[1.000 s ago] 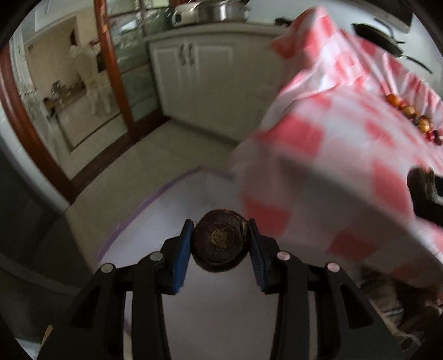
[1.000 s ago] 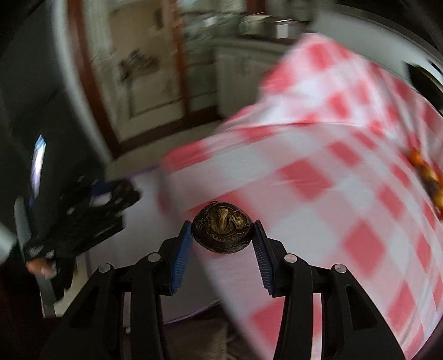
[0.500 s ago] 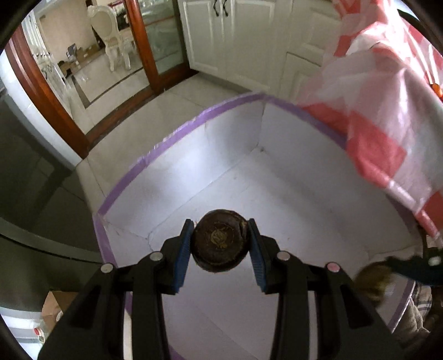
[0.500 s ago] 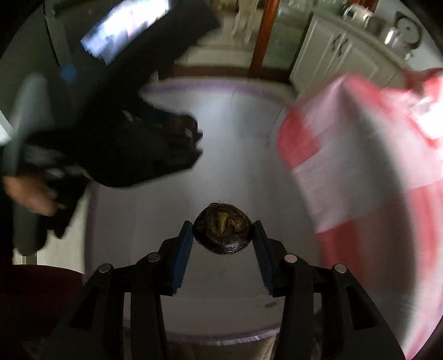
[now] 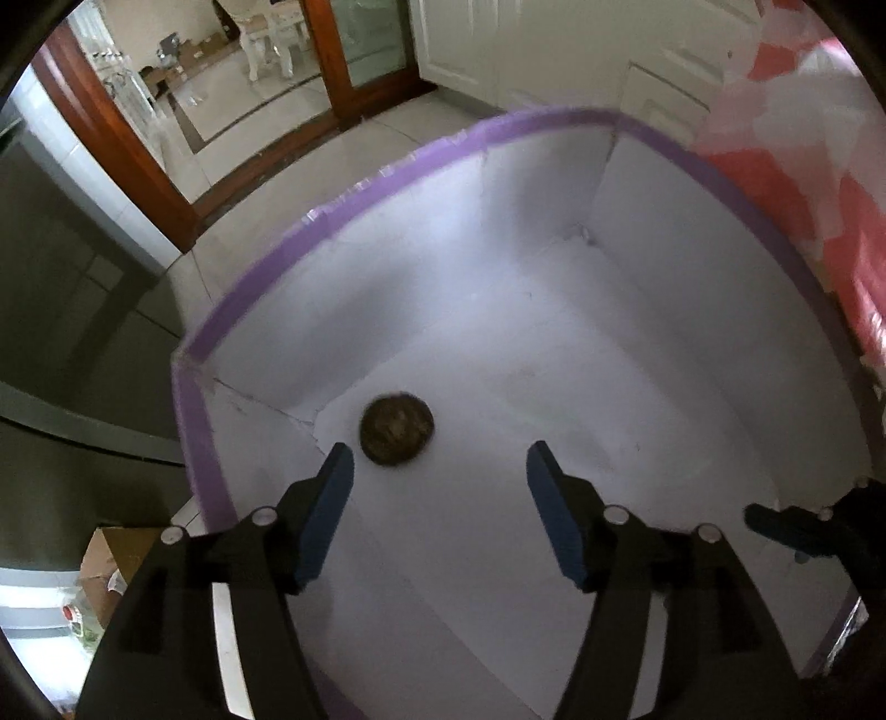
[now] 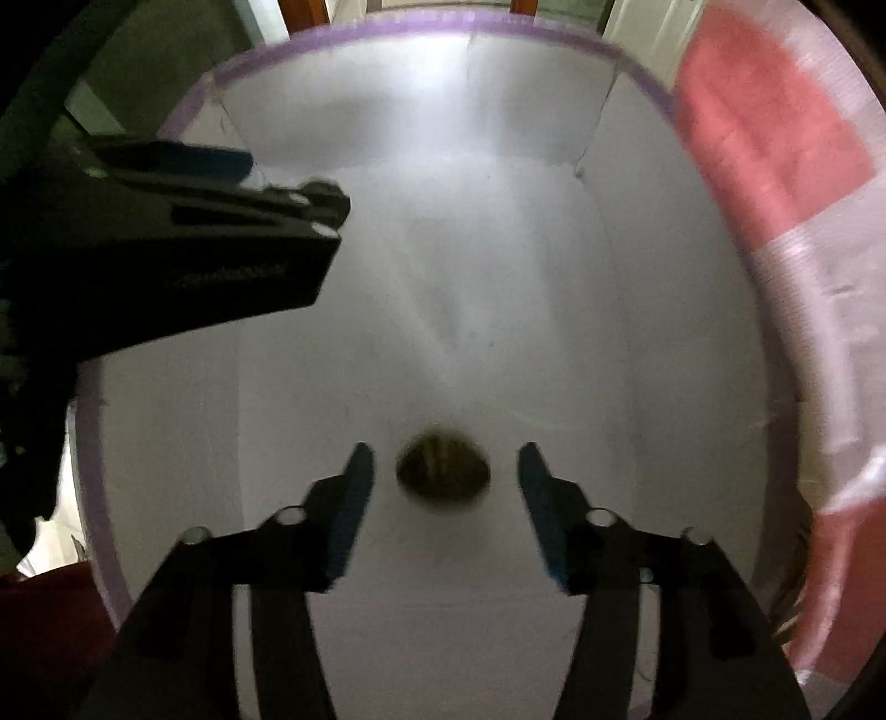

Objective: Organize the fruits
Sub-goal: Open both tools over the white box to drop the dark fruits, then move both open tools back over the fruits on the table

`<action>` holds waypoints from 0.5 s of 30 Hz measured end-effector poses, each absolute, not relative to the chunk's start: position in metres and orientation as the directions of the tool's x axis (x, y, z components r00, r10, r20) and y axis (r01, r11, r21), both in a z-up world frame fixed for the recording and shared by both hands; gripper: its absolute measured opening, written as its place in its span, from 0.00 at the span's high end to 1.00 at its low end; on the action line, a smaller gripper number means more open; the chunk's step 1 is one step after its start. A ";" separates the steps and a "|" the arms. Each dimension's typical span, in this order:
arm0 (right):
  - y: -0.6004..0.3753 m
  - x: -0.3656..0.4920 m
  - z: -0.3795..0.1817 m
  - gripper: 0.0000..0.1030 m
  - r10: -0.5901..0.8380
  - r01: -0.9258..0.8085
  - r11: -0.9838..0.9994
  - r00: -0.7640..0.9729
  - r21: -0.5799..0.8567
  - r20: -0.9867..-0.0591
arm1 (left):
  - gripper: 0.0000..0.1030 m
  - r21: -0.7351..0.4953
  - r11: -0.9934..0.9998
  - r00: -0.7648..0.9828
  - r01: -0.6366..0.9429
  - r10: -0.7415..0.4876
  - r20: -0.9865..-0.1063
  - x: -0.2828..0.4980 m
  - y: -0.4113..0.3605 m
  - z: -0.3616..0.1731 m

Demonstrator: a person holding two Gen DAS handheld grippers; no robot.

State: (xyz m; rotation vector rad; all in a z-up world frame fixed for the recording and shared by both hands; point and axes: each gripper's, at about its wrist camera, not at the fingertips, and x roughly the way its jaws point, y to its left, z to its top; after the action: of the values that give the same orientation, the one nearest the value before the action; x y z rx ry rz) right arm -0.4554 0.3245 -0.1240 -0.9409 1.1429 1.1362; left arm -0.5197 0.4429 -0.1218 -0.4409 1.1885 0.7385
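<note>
- Left tongs (image 5: 437, 462) point down into a white box with a purple rim (image 5: 354, 191); their jaws are opening, spread apart with blue pads (image 5: 326, 515) touching nothing.
- Right tongs (image 6: 443, 471) hang over the same box, jaws also opening, and nothing is pinched.
- Only the left wrist view shows the tiled floor (image 5: 310, 149), a wood-framed glass door (image 5: 354, 50) and white cabinets (image 5: 531, 44) beyond the box.
- Only the right wrist view shows the left tongs from outside, at 10 o'clock above the box floor.
- Both views show a red-and-white checked cloth (image 5: 803, 183) at 2 o'clock.
- One dark round fruit (image 5: 396, 430) lies loose just ahead of the left pad, toward 11 o'clock of the gap.
- A second dark fruit (image 6: 443, 472), blurred, sits between the right tongs' pads, clear of both.
</note>
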 end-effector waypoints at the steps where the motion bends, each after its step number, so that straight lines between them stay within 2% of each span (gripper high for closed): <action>1: 0.322 -0.456 -0.116 0.38 0.205 -0.982 0.189 0.026 0.014 -0.978 | 0.37 0.060 0.693 0.215 -0.719 0.303 -0.929 -0.520 0.441 -0.113; 4: 0.309 -0.460 -0.082 0.31 0.294 -0.984 0.159 -0.026 0.075 -0.956 | 0.35 0.044 0.712 0.326 -0.701 0.375 -0.868 -0.521 0.432 -0.081; 6: 0.296 -0.463 -0.060 0.30 0.352 -0.988 0.127 -0.044 0.094 -0.935 | 0.19 0.042 0.721 0.400 -0.692 0.431 -0.809 -0.523 0.423 -0.057; 7: 0.290 -0.467 -0.049 0.28 0.383 -0.989 0.109 -0.046 0.095 -0.923 | 0.08 0.053 0.720 0.444 -0.692 0.483 -0.755 -0.525 0.417 -0.039; 8: 0.281 -0.470 -0.034 0.28 0.421 -0.993 0.090 -0.036 0.081 -0.906 | 0.01 0.068 0.716 0.473 -0.695 0.526 -0.707 -0.526 0.411 -0.024; 10: 0.266 -0.470 -0.004 0.28 0.502 -0.997 0.067 0.011 0.027 -0.865 | 0.01 0.109 0.715 0.507 -0.691 0.586 -0.632 -0.524 0.397 0.001; 12: 0.242 -0.466 0.029 0.25 0.589 -0.994 0.103 0.094 -0.040 -0.803 | 0.01 0.119 0.746 0.511 -0.655 0.554 -0.657 -0.507 0.389 0.021; 14: 0.211 -0.447 0.058 0.16 0.651 -0.978 0.200 0.183 -0.066 -0.736 | 0.01 0.040 0.779 0.535 -0.625 0.466 -0.705 -0.491 0.383 0.032; 15: 0.199 -0.433 0.065 0.16 0.670 -0.966 0.250 0.218 -0.061 -0.710 | 0.01 -0.002 0.792 0.552 -0.611 0.424 -0.718 -0.482 0.381 0.038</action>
State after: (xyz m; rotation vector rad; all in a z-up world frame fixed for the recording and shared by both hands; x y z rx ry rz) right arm -0.4327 0.1991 0.0655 -0.5670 0.6314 1.2201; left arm -0.4821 0.3808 0.0378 -0.2646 0.7700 0.6203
